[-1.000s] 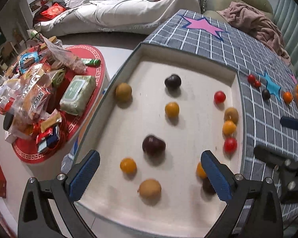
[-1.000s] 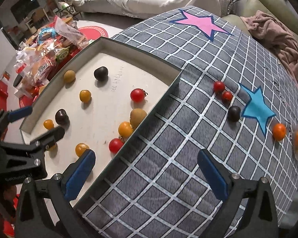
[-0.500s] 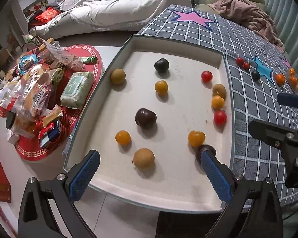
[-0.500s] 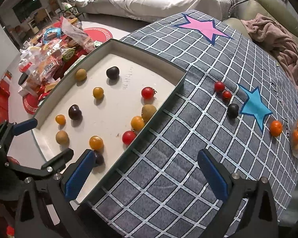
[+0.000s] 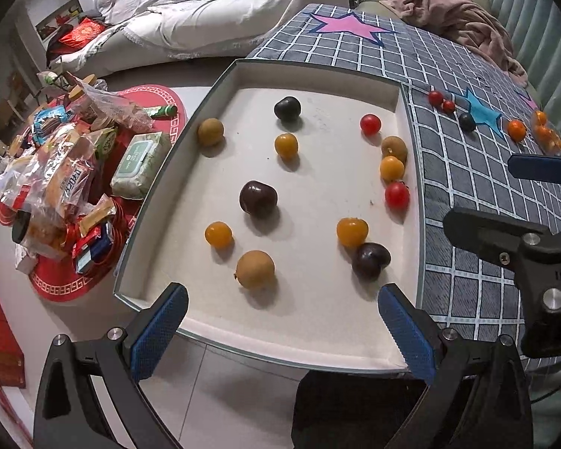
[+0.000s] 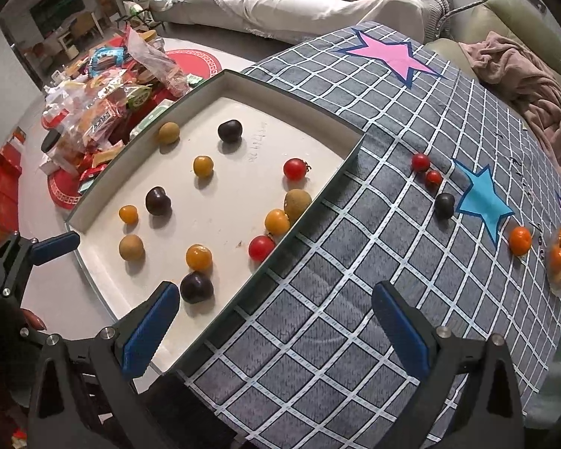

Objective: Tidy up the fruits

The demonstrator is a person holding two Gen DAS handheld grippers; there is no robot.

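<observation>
Hovering at the near edge of the tray (image 5: 220, 78), left gripper (image 5: 280, 321) with jaws spread wide, holding nothing. Likewise empty and wide apart over the checked cloth (image 6: 355, 299): right gripper (image 6: 276, 321). Scattered across the tray floor: dark plums, one (image 5: 258, 199) near the middle and one (image 5: 370, 260) touching an orange fruit (image 5: 351, 231); brown fruit (image 5: 255, 269) nearest the left jaws; red tomato (image 5: 396, 195) by the right wall (just below another orange fruit and a brown one). Resting out on the cloth, near a blue star (image 6: 482, 202): two small tomatoes (image 6: 426, 169), a dark fruit (image 6: 444, 204), an orange (image 6: 520, 240).
</observation>
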